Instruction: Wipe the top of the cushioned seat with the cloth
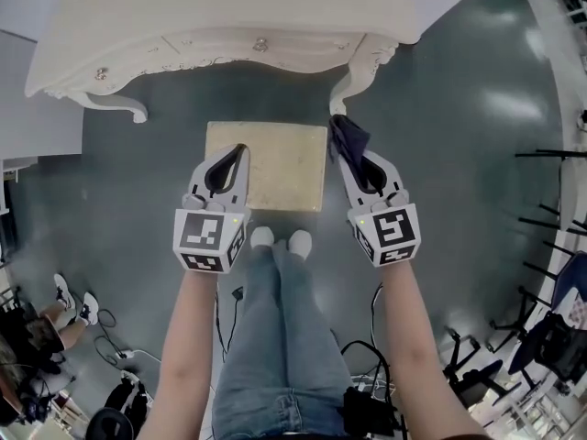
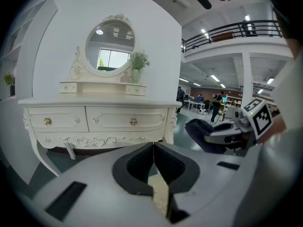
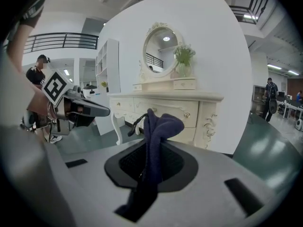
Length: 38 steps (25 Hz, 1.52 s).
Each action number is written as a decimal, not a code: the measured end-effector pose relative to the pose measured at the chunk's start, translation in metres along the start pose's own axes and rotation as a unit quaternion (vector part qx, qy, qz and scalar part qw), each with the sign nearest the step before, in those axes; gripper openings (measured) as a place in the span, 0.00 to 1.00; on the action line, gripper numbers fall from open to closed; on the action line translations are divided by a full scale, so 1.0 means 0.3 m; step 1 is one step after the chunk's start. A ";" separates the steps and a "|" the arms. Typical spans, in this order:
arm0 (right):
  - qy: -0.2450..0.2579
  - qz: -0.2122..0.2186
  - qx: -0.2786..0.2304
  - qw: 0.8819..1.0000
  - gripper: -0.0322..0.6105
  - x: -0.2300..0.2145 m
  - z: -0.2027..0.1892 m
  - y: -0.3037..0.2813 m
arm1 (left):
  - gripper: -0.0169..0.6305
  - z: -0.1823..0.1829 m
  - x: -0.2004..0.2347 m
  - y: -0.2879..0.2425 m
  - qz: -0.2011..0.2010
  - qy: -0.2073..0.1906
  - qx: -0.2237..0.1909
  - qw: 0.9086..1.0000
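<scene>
Grey-green floor is filling most of the head view. A white carved dressing table (image 1: 229, 26) is standing at the top, and the cushioned seat (image 1: 266, 165), a beige square, is sitting just in front of it. The person is standing at the seat's near edge, with white shoes (image 1: 280, 240) showing just beside it.

Obs., left gripper (image 1: 227, 170): its jaws are pressing together with nothing between them. In its own view only a sliver of beige seat is showing below the closed tips. It is hanging over the seat's left part; cannot tell whether it is touching the cushion.

Obs., right gripper (image 1: 356, 160): its jaws are pinching the cloth (image 1: 348, 138), dark blue, which is bunching above the tips and trailing back through the gap. In the head view the cloth is lying at the seat's far right corner, near the table leg (image 1: 353, 76). Both gripper views are looking level at the drawers and the oval mirror (image 3: 161, 48), so I am judging the cloth to be above the cushion, not on it.

Step in hand, judged: approach, with wiping not yet begun. The next move is calling for tipping the right gripper down, lowering it until the bunched cloth is pressing on the top, then sweeping across toward the left edge. The left gripper is sitting in that path and would need moving aside. Risk: the grip is taking only a narrow fold, so drag may pull the cloth loose.
</scene>
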State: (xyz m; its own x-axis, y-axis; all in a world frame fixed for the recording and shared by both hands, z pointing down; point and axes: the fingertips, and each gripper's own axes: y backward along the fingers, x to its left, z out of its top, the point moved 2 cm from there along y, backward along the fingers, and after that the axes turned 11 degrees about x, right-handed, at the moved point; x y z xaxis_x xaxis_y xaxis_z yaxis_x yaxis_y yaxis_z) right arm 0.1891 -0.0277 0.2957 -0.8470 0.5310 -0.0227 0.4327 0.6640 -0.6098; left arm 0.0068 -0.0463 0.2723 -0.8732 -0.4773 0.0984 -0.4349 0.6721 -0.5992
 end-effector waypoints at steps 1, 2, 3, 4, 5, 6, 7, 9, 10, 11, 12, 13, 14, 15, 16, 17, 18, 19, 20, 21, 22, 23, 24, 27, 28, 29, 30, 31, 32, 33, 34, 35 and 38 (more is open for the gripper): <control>0.003 0.001 0.004 1.000 0.11 -0.003 -0.022 -0.026 | 0.03 -0.023 0.002 -0.023 -0.001 0.000 0.005 1.000; 0.005 0.001 0.008 1.000 0.11 -0.007 -0.044 -0.051 | 0.03 -0.045 0.005 -0.044 -0.003 0.001 0.009 1.000; 0.007 0.001 0.012 1.000 0.11 -0.012 -0.067 -0.075 | 0.03 -0.068 0.008 -0.063 -0.003 0.003 0.014 1.000; 0.008 0.000 0.016 1.000 0.11 -0.019 -0.089 -0.097 | 0.03 -0.088 0.010 -0.081 -0.004 0.004 0.017 1.000; 0.007 -0.001 0.020 1.000 0.11 -0.029 -0.112 -0.117 | 0.03 -0.105 0.012 -0.098 -0.005 0.006 0.020 1.000; 0.005 -0.004 0.024 1.000 0.11 -0.041 -0.134 -0.137 | 0.03 -0.120 0.014 -0.116 -0.005 0.006 0.023 1.000; 0.003 -0.006 0.028 1.000 0.11 -0.051 -0.156 -0.158 | 0.03 -0.135 0.017 -0.133 -0.006 0.006 0.026 1.000; 0.000 -0.007 0.039 0.999 0.11 -0.069 -0.202 -0.202 | 0.03 -0.164 0.028 -0.166 -0.007 0.005 0.033 0.999; -0.004 -0.007 0.043 0.999 0.11 -0.077 -0.222 -0.225 | 0.03 -0.178 0.035 -0.184 -0.007 0.004 0.036 0.999; -0.012 -0.006 0.045 0.999 0.11 -0.086 -0.239 -0.248 | 0.03 -0.190 0.042 -0.203 -0.008 0.004 0.040 0.999; -0.023 -0.004 0.046 0.999 0.11 -0.095 -0.252 -0.270 | 0.03 -0.202 0.050 -0.223 -0.008 0.004 0.043 0.999; -0.034 -0.002 0.046 0.998 0.11 -0.103 -0.262 -0.292 | 0.03 -0.213 0.057 -0.242 -0.009 0.004 0.045 0.999; -0.043 -0.001 0.046 0.998 0.11 -0.111 -0.273 -0.314 | 0.03 -0.224 0.064 -0.261 -0.009 0.006 0.047 0.999; -0.049 -0.001 0.049 0.998 0.11 -0.119 -0.287 -0.337 | 0.03 -0.235 0.070 -0.278 -0.009 0.010 0.049 0.999; -0.053 -0.002 0.056 0.997 0.11 -0.126 -0.306 -0.361 | 0.03 -0.247 0.077 -0.294 -0.008 0.014 0.052 0.999; -0.054 -0.004 0.065 0.996 0.11 -0.134 -0.328 -0.386 | 0.03 -0.260 0.083 -0.310 -0.006 0.019 0.056 0.998; -0.055 -0.005 0.077 0.996 0.11 -0.142 -0.352 -0.412 | 0.03 -0.273 0.090 -0.327 -0.005 0.025 0.060 0.998; -0.056 -0.006 0.089 0.994 0.11 -0.150 -0.375 -0.436 | 0.03 -0.285 0.097 -0.344 -0.003 0.030 0.065 0.997; -0.057 -0.007 0.101 0.993 0.11 -0.159 -0.396 -0.461 | 0.03 -0.296 0.105 -0.361 -0.002 0.035 0.070 0.997; -0.058 -0.006 0.112 0.992 0.11 -0.168 -0.414 -0.484 | 0.03 -0.306 0.115 -0.377 0.000 0.041 0.076 0.996; -0.060 -0.004 0.123 0.991 0.11 -0.175 -0.430 -0.505 | 0.03 -0.314 0.125 -0.390 0.002 0.046 0.080 0.996; -0.063 0.000 0.132 0.989 0.11 -0.179 -0.443 -0.526 | 0.03 -0.320 0.135 -0.400 0.004 0.051 0.085 0.995; -0.067 0.004 0.139 0.988 0.11 -0.183 -0.454 -0.545 | 0.03 -0.325 0.144 -0.409 0.006 0.055 0.088 0.995; -0.092 0.020 0.152 0.984 0.11 -0.187 -0.483 -0.596 | 0.03 -0.334 0.164 -0.432 0.010 0.058 0.094 0.994; -0.101 0.023 0.156 0.982 0.11 -0.189 -0.493 -0.611 | 0.03 -0.335 0.167 -0.438 0.009 0.057 0.095 0.994; -0.107 0.024 0.160 0.981 0.11 -0.192 -0.504 -0.624 | 0.03 -0.336 0.168 -0.443 0.009 0.055 0.096 0.994; -0.112 0.024 0.166 0.980 0.11 -0.195 -0.515 -0.636 | 0.03 -0.338 0.168 -0.447 0.008 0.054 0.096 0.994; -0.115 0.023 0.171 0.978 0.11 -0.200 -0.526 -0.648 | 0.03 -0.339 0.167 -0.451 0.007 0.052 0.097 0.994; -0.120 0.023 0.177 0.977 0.11 -0.205 -0.537 -0.659 | 0.03 -0.340 0.166 -0.454 0.006 0.051 0.098 0.994; -0.125 0.021 0.183 0.975 0.11 -0.210 -0.548 -0.670 | 0.03 -0.342 0.166 -0.457 0.005 0.050 0.099 0.994; -0.132 0.020 0.188 0.973 0.11 -0.216 -0.559 -0.681 | 0.03 -0.344 0.168 -0.459 0.005 0.048 0.099 0.994; -0.139 0.018 0.193 0.971 0.11 -0.221 -0.570 -0.693 | 0.03 -0.346 0.171 -0.460 0.005 0.048 0.100 0.994; -0.141 0.027 0.209 0.967 0.11 -0.212 -0.591 -0.726 | 0.03 -0.356 0.179 -0.462 0.006 0.050 0.101 0.994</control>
State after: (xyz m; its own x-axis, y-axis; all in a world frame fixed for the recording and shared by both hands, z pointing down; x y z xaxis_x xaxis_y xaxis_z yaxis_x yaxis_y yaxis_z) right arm 0.2035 -0.1127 0.5703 -0.9024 0.3560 -0.2427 0.3661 0.3365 -0.8676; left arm -0.0034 -0.1047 0.4454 -0.9001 -0.4041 0.1630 -0.3801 0.5454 -0.7470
